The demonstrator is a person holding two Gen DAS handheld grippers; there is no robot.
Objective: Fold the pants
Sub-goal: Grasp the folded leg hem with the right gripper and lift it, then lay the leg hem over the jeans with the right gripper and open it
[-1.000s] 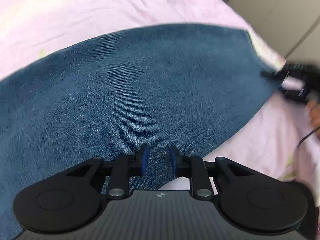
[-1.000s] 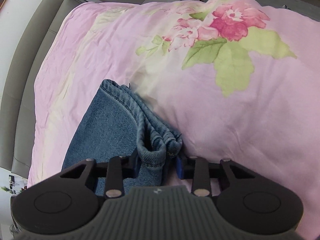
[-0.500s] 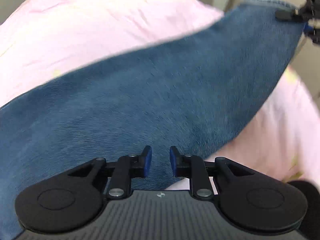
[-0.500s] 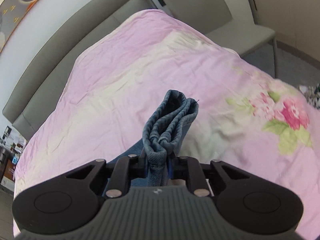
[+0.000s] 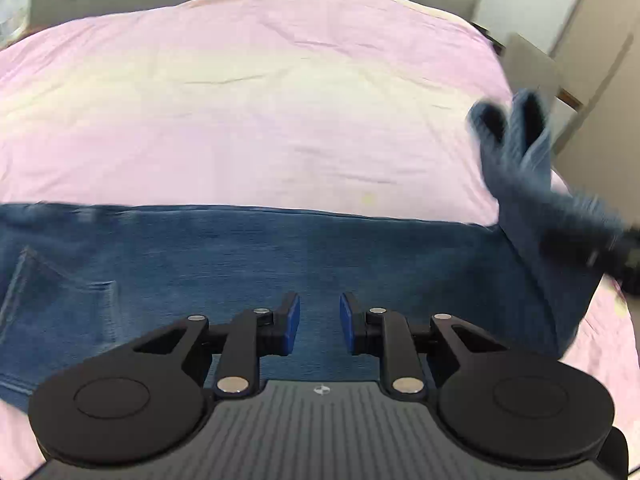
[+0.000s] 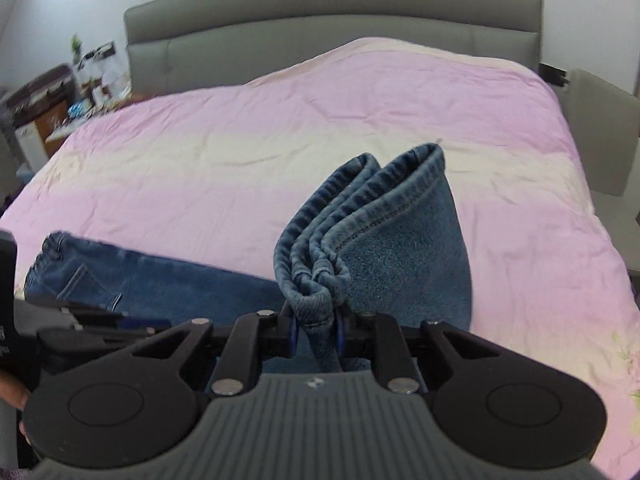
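Blue jeans lie across the pink bedspread, waist and back pocket to the left. My left gripper is open and empty, low over the middle of the jeans. My right gripper is shut on the bunched leg hems, which it holds lifted off the bed. In the left wrist view the lifted hems and the right gripper show blurred at the right. In the right wrist view the jeans' waist lies at the left, with the left gripper over it.
The pink bedspread covers a wide bed with a grey headboard at the far end. A cluttered nightstand stands at the left. A grey chair stands beside the bed at the right.
My right gripper has lifted the leg hems and swung them up and over toward the waist. The left gripper has stayed open over the jeans; its view now faces the headboard.
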